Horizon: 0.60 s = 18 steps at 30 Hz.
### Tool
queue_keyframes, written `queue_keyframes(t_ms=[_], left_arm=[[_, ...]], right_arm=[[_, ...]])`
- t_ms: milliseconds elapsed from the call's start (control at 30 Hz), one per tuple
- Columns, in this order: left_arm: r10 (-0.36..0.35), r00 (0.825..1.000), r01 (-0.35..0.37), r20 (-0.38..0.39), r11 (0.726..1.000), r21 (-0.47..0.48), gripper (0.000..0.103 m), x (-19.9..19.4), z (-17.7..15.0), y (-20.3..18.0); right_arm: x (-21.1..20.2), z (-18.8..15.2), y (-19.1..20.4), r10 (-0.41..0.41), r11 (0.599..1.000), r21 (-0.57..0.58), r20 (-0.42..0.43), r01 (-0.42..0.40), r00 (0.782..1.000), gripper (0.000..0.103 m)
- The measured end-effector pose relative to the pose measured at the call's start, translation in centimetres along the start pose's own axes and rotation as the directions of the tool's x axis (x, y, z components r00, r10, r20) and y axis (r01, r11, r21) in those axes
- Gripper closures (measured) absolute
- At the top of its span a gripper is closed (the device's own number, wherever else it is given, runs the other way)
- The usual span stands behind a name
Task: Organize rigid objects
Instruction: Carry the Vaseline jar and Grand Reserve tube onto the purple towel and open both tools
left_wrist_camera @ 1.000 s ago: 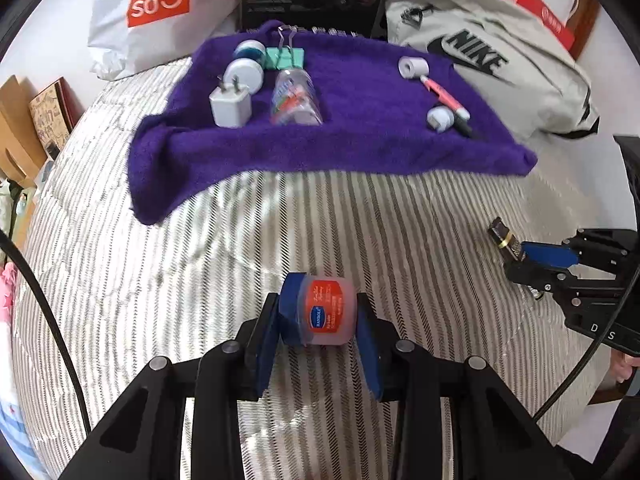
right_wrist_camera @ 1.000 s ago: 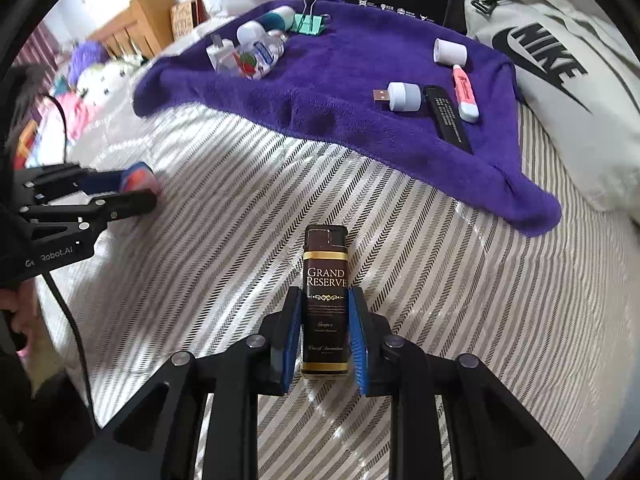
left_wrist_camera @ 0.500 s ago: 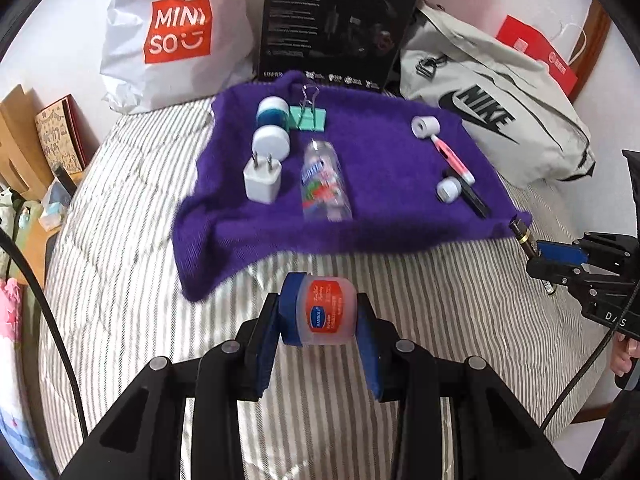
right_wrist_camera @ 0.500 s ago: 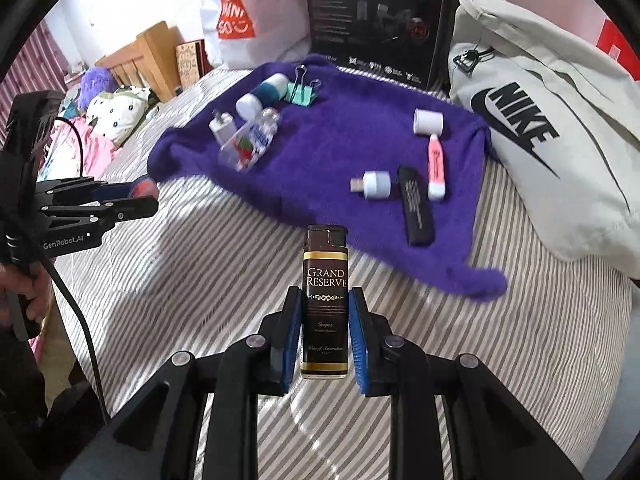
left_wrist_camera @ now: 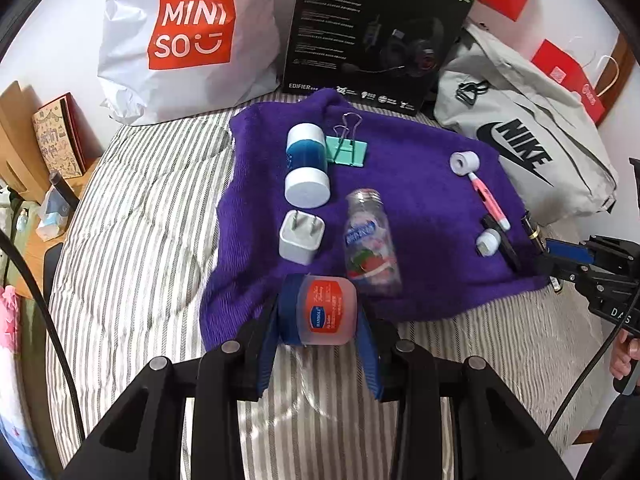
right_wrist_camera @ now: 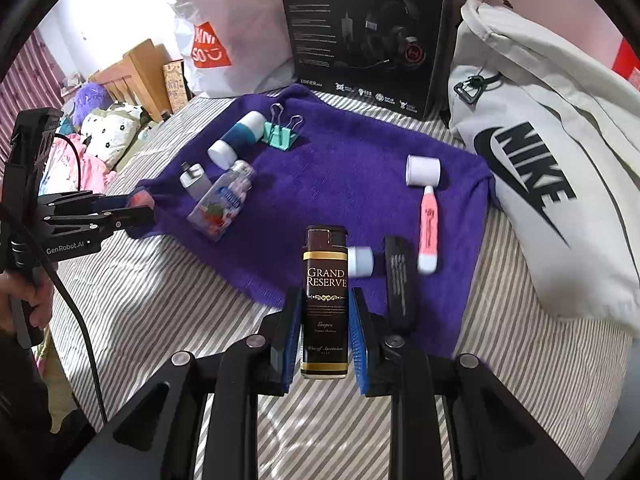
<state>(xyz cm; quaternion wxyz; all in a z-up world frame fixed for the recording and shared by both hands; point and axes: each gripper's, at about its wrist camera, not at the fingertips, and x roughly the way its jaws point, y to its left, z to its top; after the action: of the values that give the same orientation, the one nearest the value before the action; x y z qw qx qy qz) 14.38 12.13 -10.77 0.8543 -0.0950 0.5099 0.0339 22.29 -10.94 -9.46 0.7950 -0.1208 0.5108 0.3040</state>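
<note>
1. Now nearer the purple towel (left_wrist_camera: 420, 216) than a second ago: both views show the towel larger and lower in frame, with each load carried up over its near edge.
2. Left hand-held gripper (left_wrist_camera: 320, 312): clamped narrow on a small lip-balm jar (left_wrist_camera: 326, 310) with a red label, jar lying sideways between the blue pads, held off the striped bed (left_wrist_camera: 132, 280).
3. Right hand-held gripper (right_wrist_camera: 322, 320): clamped narrow on a dark "Grand Reserve" lighter (right_wrist_camera: 325, 300), upright between the pads, top end pointing toward the towel.
4. Already on the towel, left group: white-and-blue cylinder (left_wrist_camera: 306, 164), mint binder clip (left_wrist_camera: 346, 148), white plug adapter (left_wrist_camera: 301, 240), clear small bottle (left_wrist_camera: 370, 240) lying on its side.
5. Right group: white cap (right_wrist_camera: 423, 171), pink highlighter (right_wrist_camera: 428, 228), small white USB piece (right_wrist_camera: 360, 261), flat black stick (right_wrist_camera: 398, 280).
6. Step in hand, as judged: carrying both pieces over to set them among the sorted things.
7. For the jar: aim for bare purple cloth just beside the adapter and the bottle; lower until it rests before easing the pads apart, since a round jar on soft terry may roll toward the hem.
8. For the lighter: tip flat and lay beside the black stick, parallel to it; standing it on the cloth looks unsteady.
9. Keep the two approaches apart so neither frame sweeps the bottle or the USB piece; withdraw straight back and up.
</note>
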Motion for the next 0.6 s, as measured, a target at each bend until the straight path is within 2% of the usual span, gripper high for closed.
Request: queue_keyframes(t_ms=[600], left_arm=[[0.059,0.992,-0.056,-0.107,0.998,0.031,0.069,4.4,2.1,0.6]], right_arm=[[5.6,5.0,-2.7,-0.039,0.999,0.023,-0.026,0.040,0.999,0.080]])
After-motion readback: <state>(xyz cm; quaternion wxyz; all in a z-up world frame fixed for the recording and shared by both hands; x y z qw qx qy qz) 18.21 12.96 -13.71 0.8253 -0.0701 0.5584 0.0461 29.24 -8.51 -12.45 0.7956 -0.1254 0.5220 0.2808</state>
